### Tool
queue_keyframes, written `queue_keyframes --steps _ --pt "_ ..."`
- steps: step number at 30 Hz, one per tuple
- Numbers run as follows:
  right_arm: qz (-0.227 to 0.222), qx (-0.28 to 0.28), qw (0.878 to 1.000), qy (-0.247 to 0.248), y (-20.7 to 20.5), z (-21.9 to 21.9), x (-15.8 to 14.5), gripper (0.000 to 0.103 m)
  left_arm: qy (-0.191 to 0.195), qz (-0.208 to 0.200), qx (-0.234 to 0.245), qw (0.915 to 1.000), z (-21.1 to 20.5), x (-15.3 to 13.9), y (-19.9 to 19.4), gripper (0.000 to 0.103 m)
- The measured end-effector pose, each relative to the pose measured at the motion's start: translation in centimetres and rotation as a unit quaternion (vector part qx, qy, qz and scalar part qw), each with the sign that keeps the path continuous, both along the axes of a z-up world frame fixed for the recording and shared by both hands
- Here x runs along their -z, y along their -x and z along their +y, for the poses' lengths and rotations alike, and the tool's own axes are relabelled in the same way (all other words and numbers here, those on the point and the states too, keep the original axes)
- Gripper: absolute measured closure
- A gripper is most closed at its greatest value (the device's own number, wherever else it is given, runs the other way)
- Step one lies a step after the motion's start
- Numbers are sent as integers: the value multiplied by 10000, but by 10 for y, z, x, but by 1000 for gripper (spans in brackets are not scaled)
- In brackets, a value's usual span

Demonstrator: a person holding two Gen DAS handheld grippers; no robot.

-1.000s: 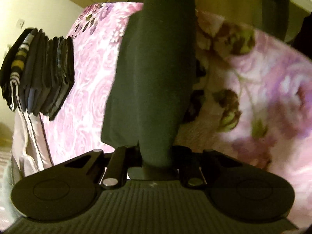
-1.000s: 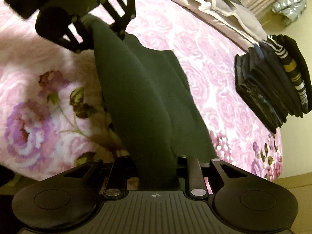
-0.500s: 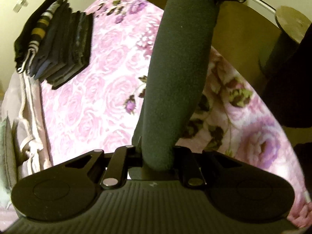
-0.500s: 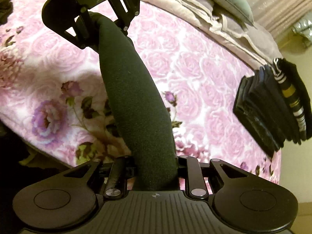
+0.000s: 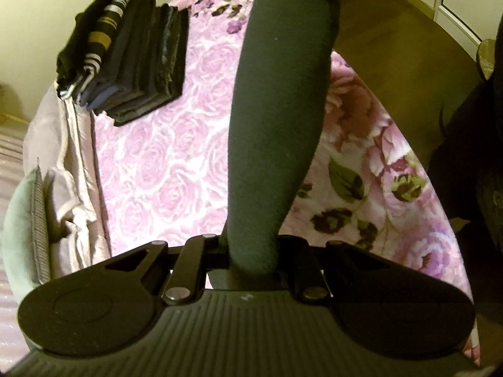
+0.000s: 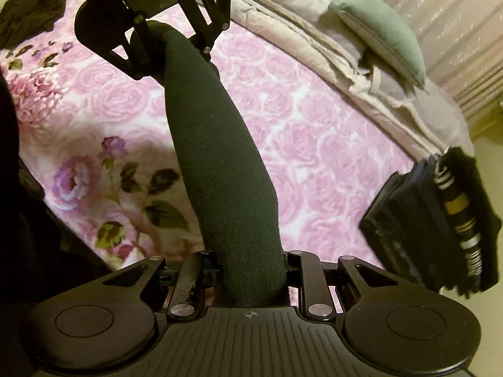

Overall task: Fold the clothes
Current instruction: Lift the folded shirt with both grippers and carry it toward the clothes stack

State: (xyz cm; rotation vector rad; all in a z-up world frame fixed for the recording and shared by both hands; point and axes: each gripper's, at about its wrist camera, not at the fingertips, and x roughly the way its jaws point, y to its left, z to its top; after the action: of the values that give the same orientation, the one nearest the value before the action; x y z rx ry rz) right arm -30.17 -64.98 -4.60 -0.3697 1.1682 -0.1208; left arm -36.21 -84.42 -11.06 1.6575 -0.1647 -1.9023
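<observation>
While we hold the dark garment [image 5: 276, 125] off the bed [image 5: 176, 163], it runs as one taut, bunched band straight btwn our two hand-held grippers. Left hand-held gripper [image 5: 251, 251] is clamped narrow on one end; right hand-held gripper [image 6: 251, 270] is clamped narrow on the other. In the right wrist view we see the left one facing us at the far end [image 6: 151, 28], so the cloth's long axis is the line from gripper to gripper, roughly level above the pink rose blanket [image 6: 314, 132].

That axis is what the next move turns on, we judge: neither hand is nearer, each has an end, and the cloth hangs clear of the bed w/ no slack visible. How it's folded inside the bunch we can't tell. A stack of folded dark clothes [image 5: 132, 50] sits well apart near the bed's far edge, on the left gripper's side, beside the grey bedding and green pillow [image 6: 380, 31]. Whether this piece is mid-fold or headed to that stack, the views fit both.
</observation>
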Motion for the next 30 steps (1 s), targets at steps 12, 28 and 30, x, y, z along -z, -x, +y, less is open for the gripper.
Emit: queue_keyframes --steps 12,28,30 --pt "-104 520 9960 722 7 33 -40 82 720 21 574 9957 21 -41 -7 90" --pt "6 1384 9852 1012 45 62 -58 82 866 138 1315 9874 32 -55 24 90" --pt "-9 1427 9844 1033 55 54 -59 82 882 137 1345 9869 25 -55 35 90"
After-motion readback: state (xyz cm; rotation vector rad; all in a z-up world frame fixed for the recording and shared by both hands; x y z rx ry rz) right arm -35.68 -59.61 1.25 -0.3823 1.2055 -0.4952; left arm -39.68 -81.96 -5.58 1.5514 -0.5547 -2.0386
